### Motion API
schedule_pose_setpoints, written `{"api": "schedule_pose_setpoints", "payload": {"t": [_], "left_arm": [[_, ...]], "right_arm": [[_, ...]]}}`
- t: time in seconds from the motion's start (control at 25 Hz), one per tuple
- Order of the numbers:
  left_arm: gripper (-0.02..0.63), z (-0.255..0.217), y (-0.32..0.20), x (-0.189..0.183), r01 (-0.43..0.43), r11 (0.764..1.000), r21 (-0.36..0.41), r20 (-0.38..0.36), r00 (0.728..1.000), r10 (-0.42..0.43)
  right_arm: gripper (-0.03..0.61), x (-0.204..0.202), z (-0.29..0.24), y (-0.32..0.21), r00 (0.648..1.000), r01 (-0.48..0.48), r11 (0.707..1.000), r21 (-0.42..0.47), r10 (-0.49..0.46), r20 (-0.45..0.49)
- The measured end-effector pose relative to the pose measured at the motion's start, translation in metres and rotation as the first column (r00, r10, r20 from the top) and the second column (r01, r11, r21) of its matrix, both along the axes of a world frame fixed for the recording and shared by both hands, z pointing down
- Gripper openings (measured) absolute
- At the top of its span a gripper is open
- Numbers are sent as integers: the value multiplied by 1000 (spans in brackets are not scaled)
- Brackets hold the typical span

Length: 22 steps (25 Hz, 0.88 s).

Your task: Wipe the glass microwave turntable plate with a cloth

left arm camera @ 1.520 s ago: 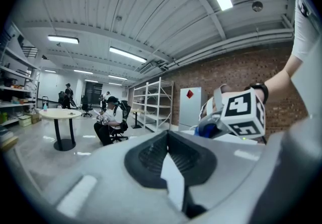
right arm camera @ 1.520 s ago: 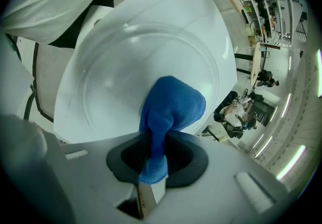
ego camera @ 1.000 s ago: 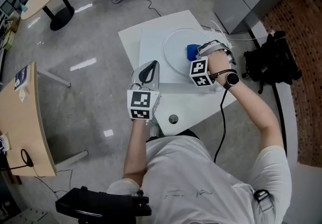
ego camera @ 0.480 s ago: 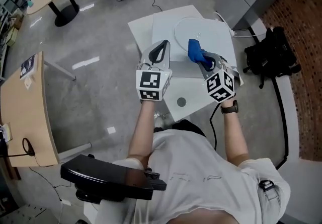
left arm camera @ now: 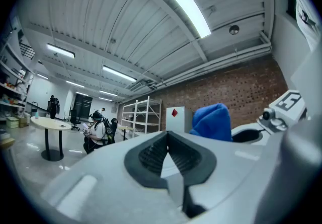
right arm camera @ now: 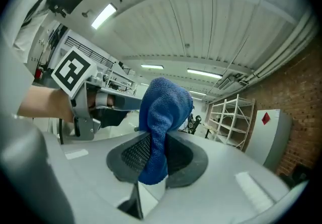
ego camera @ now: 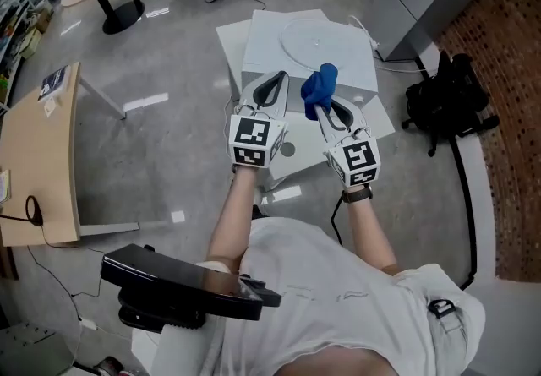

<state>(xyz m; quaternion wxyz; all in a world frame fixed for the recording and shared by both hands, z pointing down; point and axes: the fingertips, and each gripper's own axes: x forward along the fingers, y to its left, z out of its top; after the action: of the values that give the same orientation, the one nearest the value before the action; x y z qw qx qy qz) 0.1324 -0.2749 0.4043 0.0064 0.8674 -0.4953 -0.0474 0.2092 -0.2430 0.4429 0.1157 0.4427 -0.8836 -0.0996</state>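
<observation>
Nearest the person, two grippers sit side by side over the near edge of the worktop (ego camera: 258,57). The left gripper (ego camera: 273,85) has its jaws pressed together with nothing between them, and the right gripper (ego camera: 331,109) has its jaws clamped on the one blue cloth (ego camera: 319,87), which bunches up past their tips. Farther off, the single glass turntable plate (ego camera: 325,36) lies flat toward the worktop's far edge, apart from the cloth.

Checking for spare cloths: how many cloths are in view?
1: a blue cloth clamped in the right tool, over the white table. Left tool holds nothing; more could be hidden.
</observation>
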Motion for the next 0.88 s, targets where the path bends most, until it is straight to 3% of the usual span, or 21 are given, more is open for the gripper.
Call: {"api": "schedule_pose_setpoints", "payload": {"t": [0.24,0.4,0.68,0.88], "left_arm": [[0,17,91,61,-27,999,-43,22,999,28],[0,16,131,82,-45,998,-47,53,997,47],[0,-6,156,85,-63,998,-14,55,996,64],[0,-3,161,64,-62,998,-8,52,997,63]], "right_arm": [[66,43,11,85,998,-8,998,-62,12,63],[66,67,4,123,995,-43,998,-52,47,88],[66,79,-30,151,984,-127,992,-17,128,123],[66,53,-38,158,984,-115,993,-16,116,135]]}}
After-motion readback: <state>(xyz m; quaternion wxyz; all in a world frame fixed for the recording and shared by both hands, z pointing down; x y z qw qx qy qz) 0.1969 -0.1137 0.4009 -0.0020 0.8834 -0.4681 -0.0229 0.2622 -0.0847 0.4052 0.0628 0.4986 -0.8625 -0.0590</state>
